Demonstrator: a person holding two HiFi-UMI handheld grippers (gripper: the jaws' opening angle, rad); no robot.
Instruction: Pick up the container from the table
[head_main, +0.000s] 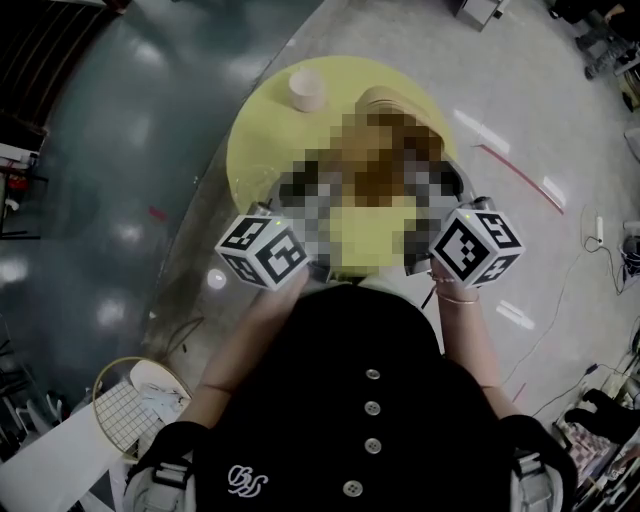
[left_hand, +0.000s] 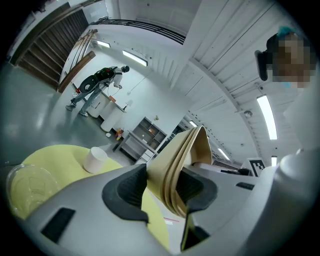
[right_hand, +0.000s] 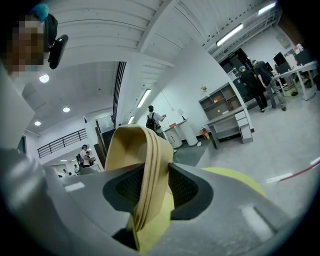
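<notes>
Left gripper view: L hand-held gripper (left_hand: 162, 189) pinches tan container (left_hand: 192, 145); R hand-held gripper (right_hand: 150, 189) too.

One camera sits on the person's head and looks almost straight down at the round yellow table (head_main: 250, 140) and the floor. Two more cameras ride on the left gripper (left_hand: 162, 191) and the right gripper (right_hand: 154, 187). They sit very close behind the jaws and look level across the big room. Both see the tan container (left_hand: 187, 155) from opposite sides. All three see the table.
</notes>
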